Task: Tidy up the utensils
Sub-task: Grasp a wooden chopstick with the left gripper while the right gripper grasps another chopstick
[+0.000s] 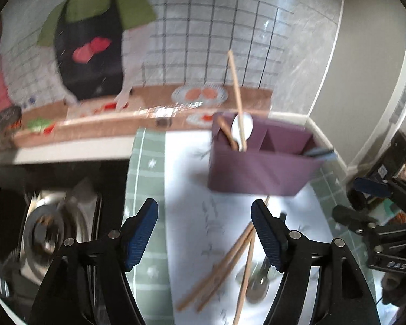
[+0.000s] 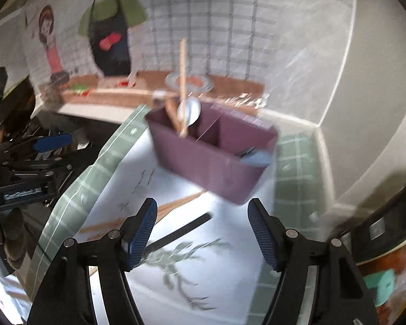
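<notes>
A: Both jaws stand open, empty: left gripper, right gripper.

B: Loose chopsticks lie below on the mat, near the purple holder. I think the next pick calls for lowering over one.

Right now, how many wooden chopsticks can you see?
4: one chopstick stands in the purple holder's left compartment; three loose chopsticks lie crossed on the white mat. Blur may hide more.
</notes>
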### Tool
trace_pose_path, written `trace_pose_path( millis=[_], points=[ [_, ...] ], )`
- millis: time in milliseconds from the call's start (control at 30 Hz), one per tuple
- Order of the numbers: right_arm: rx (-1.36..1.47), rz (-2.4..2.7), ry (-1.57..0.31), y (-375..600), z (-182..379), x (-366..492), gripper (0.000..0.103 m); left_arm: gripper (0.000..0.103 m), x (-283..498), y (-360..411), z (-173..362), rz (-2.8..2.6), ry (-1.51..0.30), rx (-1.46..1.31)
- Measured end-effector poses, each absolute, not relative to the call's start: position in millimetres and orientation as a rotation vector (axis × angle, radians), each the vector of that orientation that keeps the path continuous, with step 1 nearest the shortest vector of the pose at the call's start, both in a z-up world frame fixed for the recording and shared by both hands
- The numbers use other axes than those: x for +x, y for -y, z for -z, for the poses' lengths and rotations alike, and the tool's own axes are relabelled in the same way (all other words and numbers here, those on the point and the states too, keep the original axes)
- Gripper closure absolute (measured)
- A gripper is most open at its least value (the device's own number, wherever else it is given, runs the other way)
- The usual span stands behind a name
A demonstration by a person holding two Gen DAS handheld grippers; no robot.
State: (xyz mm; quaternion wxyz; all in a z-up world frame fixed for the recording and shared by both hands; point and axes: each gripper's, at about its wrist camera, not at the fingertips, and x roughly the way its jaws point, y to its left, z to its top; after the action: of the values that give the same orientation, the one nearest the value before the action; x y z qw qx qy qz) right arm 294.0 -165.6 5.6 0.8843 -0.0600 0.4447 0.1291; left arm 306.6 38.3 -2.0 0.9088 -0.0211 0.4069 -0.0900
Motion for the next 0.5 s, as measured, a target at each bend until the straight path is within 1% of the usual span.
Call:
trace_pose_path(
  millis=[33, 67, 200, 233, 267, 333, 400, 500],
  points=[
    [-0.122, -0.274, -0.941, 160, 2, 293, 0.021, 0.031, 300, -42, 4, 0.183, -0.845, -0.046],
    [-0.121, -0.272, -0.95, 157, 7, 293, 0.015, 0.031, 294, -46, 5, 0.18, -0.85, -0.047],
    [-0.148, -0.26, -0.997, 132, 33, 291, 0.016, 0.031, 271, -66, 16, 0.159, -0.894, -0.059],
    [-0.152, -0.259, -1.012, 125, 39, 291, 0.026, 0.031, 264, -72, 20, 0.151, -0.904, -0.062],
    [-0.153, -0.267, -1.032, 119, 44, 291, 0.046, 0.031, 258, -76, 23, 0.145, -0.909, -0.065],
    [-0.135, -0.29, -1.1, 105, 59, 295, 0.07, 0.031, 246, -85, 30, 0.136, -0.923, -0.079],
    [-0.097, -0.298, -1.134, 98, 69, 297, 0.071, 0.031, 235, -93, 36, 0.131, -0.942, -0.098],
    [-0.07, -0.276, -1.164, 90, 80, 301, 0.079, 0.031, 223, -102, 44, 0.13, -0.96, -0.117]
  ],
)
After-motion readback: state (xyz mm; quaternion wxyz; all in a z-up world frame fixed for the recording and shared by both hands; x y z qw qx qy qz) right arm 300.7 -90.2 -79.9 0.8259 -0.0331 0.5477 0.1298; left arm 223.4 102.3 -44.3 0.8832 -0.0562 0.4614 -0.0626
